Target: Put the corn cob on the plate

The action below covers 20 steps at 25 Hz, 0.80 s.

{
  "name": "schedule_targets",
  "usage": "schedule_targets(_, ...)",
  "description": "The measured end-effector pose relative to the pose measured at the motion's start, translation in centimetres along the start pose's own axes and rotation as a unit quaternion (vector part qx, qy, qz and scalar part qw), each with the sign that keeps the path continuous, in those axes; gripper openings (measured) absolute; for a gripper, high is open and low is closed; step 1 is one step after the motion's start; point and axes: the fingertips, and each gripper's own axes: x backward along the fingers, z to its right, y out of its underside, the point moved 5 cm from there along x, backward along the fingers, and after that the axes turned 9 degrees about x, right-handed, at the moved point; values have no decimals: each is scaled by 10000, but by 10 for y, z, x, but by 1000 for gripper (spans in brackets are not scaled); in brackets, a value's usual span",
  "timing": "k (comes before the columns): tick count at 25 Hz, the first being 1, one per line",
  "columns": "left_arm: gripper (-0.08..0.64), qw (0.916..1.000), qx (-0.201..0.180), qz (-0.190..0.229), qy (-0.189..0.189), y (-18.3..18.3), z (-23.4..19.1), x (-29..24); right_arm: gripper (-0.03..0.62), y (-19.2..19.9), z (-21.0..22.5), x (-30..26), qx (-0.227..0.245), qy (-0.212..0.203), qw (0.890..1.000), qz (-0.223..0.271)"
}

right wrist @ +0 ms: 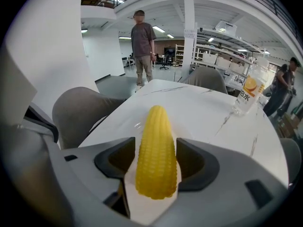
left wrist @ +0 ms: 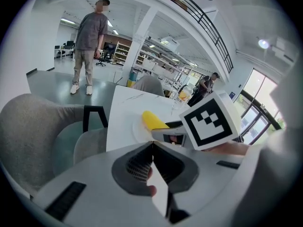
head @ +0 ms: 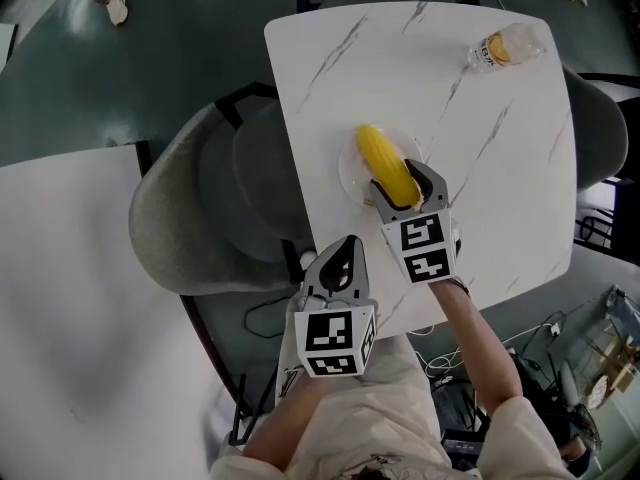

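A yellow corn cob (head: 385,163) lies lengthwise over a small clear plate (head: 346,171) near the middle of the white marble table (head: 500,168). My right gripper (head: 398,184) is shut on the cob's near end; in the right gripper view both dark jaws press the corn cob (right wrist: 156,150) from either side above the plate (right wrist: 135,123). My left gripper (head: 345,246) hangs shut and holds nothing, just off the table's near edge. In the left gripper view the left gripper (left wrist: 152,145) faces the corn cob (left wrist: 152,119) and the right gripper's marker cube.
A drink bottle (head: 505,48) lies at the table's far right corner, also seen as the bottle (right wrist: 247,96). A grey upholstered chair (head: 200,208) stands against the table's left side. A person (left wrist: 87,46) stands on the floor far beyond the table.
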Motion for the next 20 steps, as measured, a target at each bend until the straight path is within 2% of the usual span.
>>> schedule_targets(12, 8, 9996, -199, 71, 174, -16, 14, 23, 256, -16, 3, 45, -378, 418, 9975, 429)
schedule_targets(20, 8, 9986, -403, 160, 309, -28, 29, 51, 255, -31, -13, 91, -535, 391, 9940, 868)
